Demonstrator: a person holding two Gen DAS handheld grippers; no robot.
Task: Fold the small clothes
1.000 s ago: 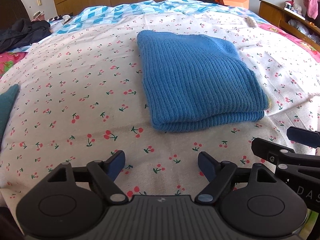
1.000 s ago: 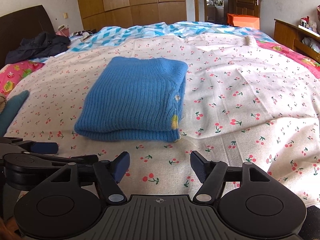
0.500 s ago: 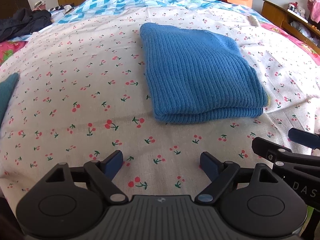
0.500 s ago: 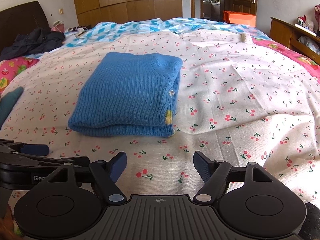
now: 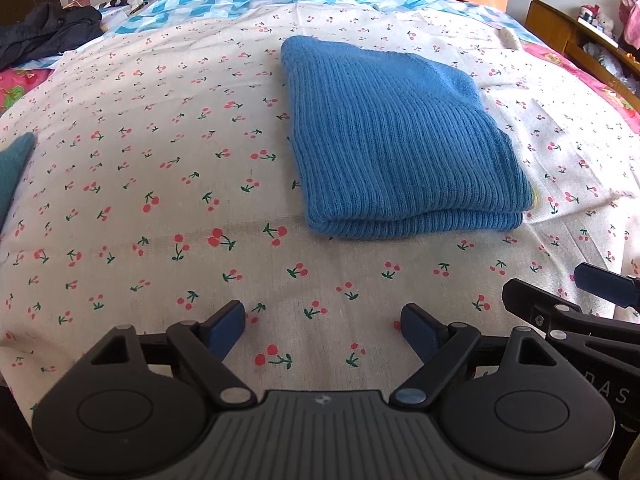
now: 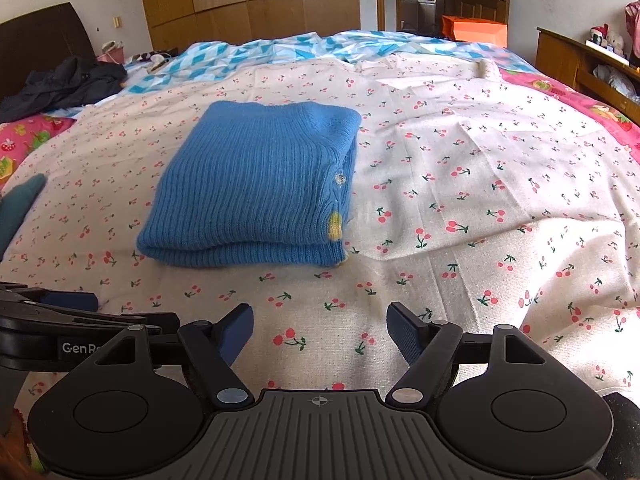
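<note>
A blue ribbed knit sweater (image 5: 400, 148) (image 6: 256, 192) lies folded into a neat rectangle on the cherry-print sheet (image 5: 160, 200) (image 6: 480, 184), its doubled edge toward me. A bit of yellow trim shows at its near right corner. My left gripper (image 5: 322, 322) hovers open over bare sheet, short of the sweater's near edge and touching nothing. My right gripper (image 6: 320, 326) is likewise open with only sheet between its fingers, level with the sweater's near right corner. Each gripper's blue fingertip shows at the side of the other's view.
A teal cloth (image 5: 14, 168) (image 6: 20, 204) lies at the bed's left edge. A dark jacket (image 5: 48, 36) (image 6: 64, 84) is heaped at the far left. A blue-and-white quilt (image 6: 260, 52), an orange box (image 6: 472, 28) and a wooden shelf (image 6: 580, 56) lie beyond.
Both grippers' jaws have spread a little wider. The left view has tipped slightly. The sweater has not moved.
</note>
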